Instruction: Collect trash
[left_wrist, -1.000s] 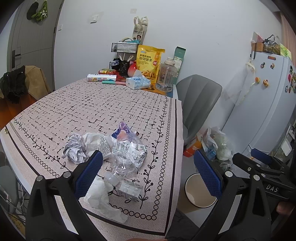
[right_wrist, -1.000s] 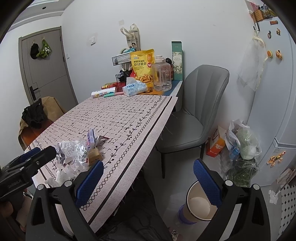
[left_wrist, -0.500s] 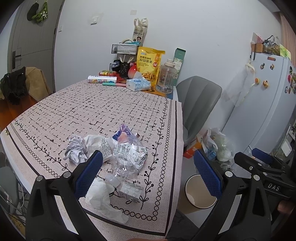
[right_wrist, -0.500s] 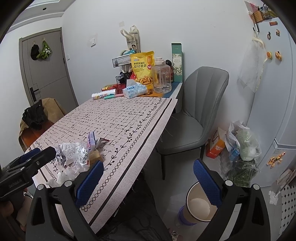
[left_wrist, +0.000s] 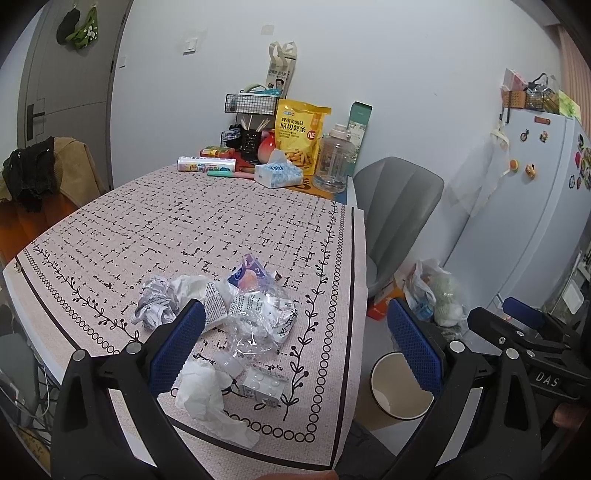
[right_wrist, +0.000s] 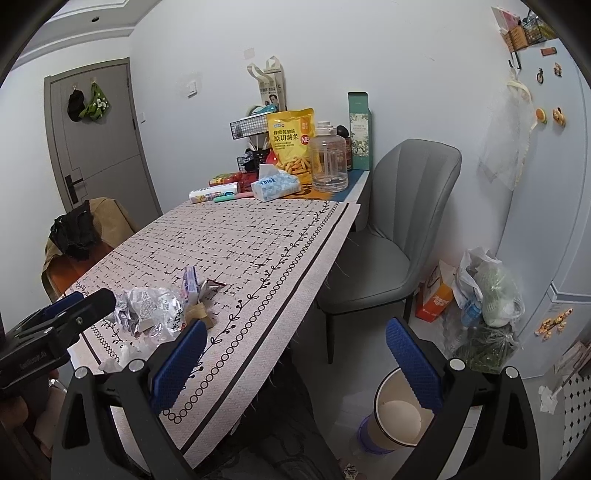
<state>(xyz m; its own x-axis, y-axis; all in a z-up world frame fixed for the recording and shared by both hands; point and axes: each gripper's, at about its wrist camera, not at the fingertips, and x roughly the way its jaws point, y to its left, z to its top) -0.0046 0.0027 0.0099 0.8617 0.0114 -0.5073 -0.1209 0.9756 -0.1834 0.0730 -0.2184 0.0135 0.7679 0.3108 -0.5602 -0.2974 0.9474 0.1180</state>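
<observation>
**Both grippers wide open over the table corner, trash pile untouched**

I have the left gripper hovering above the near corner of the table, its blue-padded fingers spread wide with nothing between them. Below it lies the trash pile: a crumpled paper ball on the left, a crushed clear plastic bottle in the middle, a purple snack wrapper just behind it, a white tissue nearest the table edge, and a small white carton touching the tissue's right side.

My right gripper hangs off the table's right side, over the floor, fingers equally far apart and empty. Through its camera I see the same pile at the left, with the left gripper's black body beside it. The waste bin stands on the floor beside the table, partly behind my right finger. A grey chair sits further along the table's edge, and a stuffed plastic bag rests near the fridge.
</observation>
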